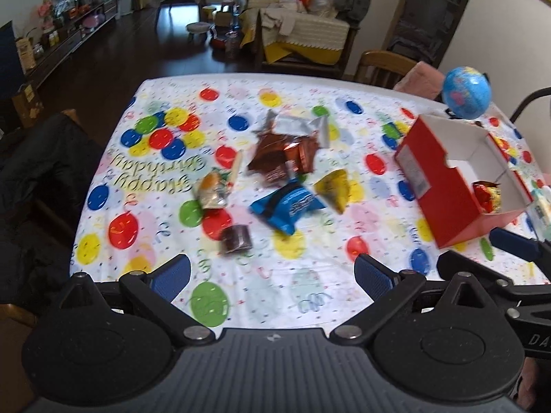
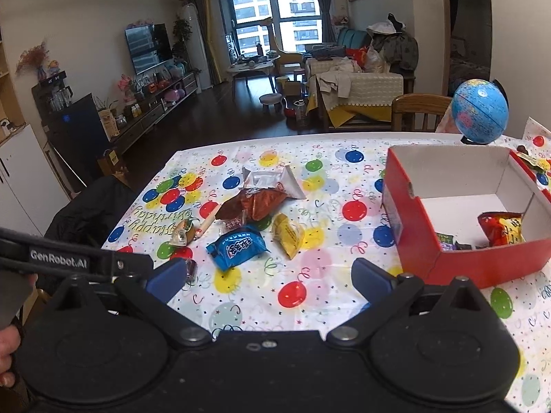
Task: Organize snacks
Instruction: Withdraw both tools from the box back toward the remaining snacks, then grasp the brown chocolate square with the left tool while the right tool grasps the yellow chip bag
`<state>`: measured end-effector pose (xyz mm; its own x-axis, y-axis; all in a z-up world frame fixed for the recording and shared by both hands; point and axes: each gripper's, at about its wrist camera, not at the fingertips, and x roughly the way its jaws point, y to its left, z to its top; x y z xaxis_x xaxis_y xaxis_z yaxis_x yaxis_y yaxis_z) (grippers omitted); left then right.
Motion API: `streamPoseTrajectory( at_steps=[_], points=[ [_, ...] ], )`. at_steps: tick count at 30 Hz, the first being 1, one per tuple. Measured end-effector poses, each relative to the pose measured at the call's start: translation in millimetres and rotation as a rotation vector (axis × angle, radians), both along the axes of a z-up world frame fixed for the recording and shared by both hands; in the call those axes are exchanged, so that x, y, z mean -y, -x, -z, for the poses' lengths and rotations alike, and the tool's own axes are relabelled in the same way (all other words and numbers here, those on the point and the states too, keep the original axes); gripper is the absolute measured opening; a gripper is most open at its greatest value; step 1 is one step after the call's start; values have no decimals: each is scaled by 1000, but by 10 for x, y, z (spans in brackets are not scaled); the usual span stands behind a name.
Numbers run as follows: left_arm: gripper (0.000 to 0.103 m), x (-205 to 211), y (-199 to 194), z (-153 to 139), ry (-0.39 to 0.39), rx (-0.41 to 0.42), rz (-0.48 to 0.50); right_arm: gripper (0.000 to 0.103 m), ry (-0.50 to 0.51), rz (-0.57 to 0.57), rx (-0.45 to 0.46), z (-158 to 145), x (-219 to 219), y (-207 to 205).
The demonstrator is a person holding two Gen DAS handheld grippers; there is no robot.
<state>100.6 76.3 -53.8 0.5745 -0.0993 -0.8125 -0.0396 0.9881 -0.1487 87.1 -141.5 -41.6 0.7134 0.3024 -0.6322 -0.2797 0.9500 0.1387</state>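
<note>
Loose snacks lie mid-table: a blue packet (image 1: 287,204) (image 2: 237,246), a yellow packet (image 1: 334,187) (image 2: 287,235), a brown packet (image 1: 282,153) (image 2: 255,204), a silver packet (image 1: 303,127) (image 2: 272,180), an orange-and-green snack (image 1: 213,189) and a small dark bar (image 1: 236,239). To the right, the open red box (image 1: 427,186) (image 2: 413,227) holds a red-and-yellow packet (image 1: 487,198) (image 2: 501,229) and small dark items. My left gripper (image 1: 272,275) hovers open and empty just short of the dark bar. My right gripper (image 2: 268,278) is open and empty, near the box's left wall.
A blue globe (image 1: 466,93) (image 2: 480,115) stands beyond the box at the table's far right. The balloon-print tablecloth (image 1: 310,289) covers the table. A dark jacket on a chair (image 1: 41,179) is at the left edge, a wooden chair (image 2: 418,110) at the far side.
</note>
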Motion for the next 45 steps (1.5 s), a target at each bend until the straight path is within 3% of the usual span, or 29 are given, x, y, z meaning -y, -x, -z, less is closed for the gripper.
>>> streamPoseTrajectory(
  at_steps=[10, 23, 35, 41, 45],
  points=[
    [102, -165, -217, 420, -14, -100, -111, 95, 29, 1, -58, 338, -87, -337],
    [102, -219, -758, 807, -16, -182, -237, 87, 62, -39, -99, 717, -146, -1164],
    [101, -207, -992, 1118, -27, -228, -249, 78, 91, -89, -148, 1064, -304, -1621],
    [81, -176, -1018, 1183, -44, -238, -245, 70, 97, -96, -165, 1178, -343, -1728],
    [61, -186, -1017, 1170, -56, -226, -247, 54, 98, -116, -164, 1210, -366, -1753]
  ],
)
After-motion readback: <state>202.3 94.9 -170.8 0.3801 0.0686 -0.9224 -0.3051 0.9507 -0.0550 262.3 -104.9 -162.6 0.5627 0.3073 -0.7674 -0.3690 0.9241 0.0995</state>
